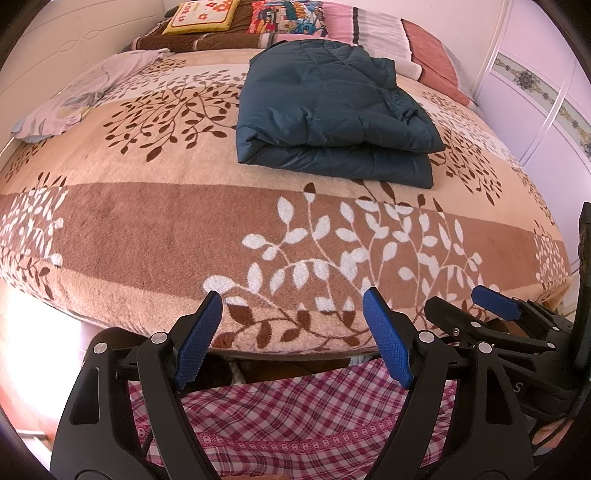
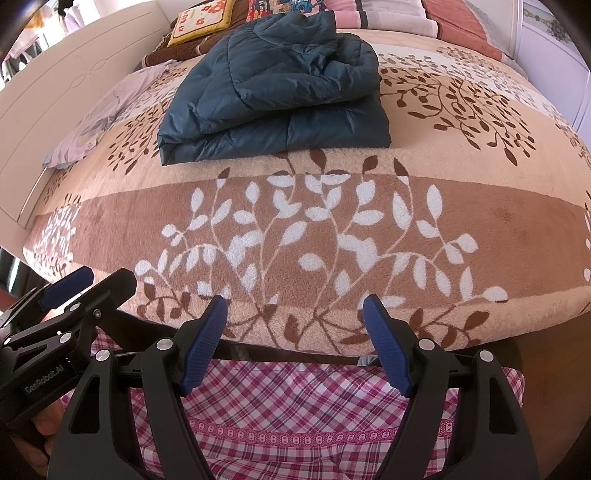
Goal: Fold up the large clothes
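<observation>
A dark teal quilted jacket [image 1: 332, 110] [image 2: 273, 96] lies folded into a thick bundle on the leaf-patterned bed blanket [image 1: 166, 229] [image 2: 480, 206], toward the far middle. My left gripper [image 1: 293, 306] hangs open over the near edge of the bed, well short of the jacket, with nothing between its blue pads. My right gripper [image 2: 295, 310] is likewise open and empty at the near edge. In the left wrist view the right gripper [image 1: 461, 302] shows at the lower right; in the right wrist view the left gripper [image 2: 99, 280] shows at the lower left.
Pillows [image 1: 201, 14] and folded quilts [image 1: 369, 26] are stacked at the head of the bed. A pale lilac cloth [image 1: 77, 96] lies at the far left. A white headboard [image 2: 74, 92] runs along the left, a wardrobe [image 1: 543, 96] on the right. A person's pink plaid clothing [image 1: 295, 413] is below the grippers.
</observation>
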Available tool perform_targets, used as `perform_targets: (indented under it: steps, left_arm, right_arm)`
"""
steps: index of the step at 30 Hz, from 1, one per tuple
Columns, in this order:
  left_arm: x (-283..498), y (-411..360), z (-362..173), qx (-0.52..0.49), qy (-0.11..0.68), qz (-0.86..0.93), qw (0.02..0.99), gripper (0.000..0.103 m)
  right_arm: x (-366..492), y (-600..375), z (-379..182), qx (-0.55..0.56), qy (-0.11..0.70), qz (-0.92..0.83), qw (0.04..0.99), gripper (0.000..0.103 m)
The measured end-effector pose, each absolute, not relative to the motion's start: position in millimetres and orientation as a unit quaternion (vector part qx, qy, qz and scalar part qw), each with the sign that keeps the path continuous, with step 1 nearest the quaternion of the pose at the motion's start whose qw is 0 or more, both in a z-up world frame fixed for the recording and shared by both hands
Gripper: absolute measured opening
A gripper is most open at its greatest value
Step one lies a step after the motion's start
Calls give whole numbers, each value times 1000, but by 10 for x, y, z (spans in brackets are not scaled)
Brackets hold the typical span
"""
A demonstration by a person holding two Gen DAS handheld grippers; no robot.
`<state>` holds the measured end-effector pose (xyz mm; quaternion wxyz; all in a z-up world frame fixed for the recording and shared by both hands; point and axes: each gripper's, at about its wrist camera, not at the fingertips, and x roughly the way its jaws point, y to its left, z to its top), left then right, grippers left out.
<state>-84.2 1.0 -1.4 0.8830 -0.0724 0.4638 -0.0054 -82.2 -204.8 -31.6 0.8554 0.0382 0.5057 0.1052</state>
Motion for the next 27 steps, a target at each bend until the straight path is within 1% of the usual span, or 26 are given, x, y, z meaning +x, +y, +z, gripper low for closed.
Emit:
perform_targets:
  steps: [27]
  left_arm:
    - [-868, 122, 13, -69, 466, -5, 882, 78]
  right_arm:
    - [-810, -2050, -318, 33, 507, 109, 854, 74]
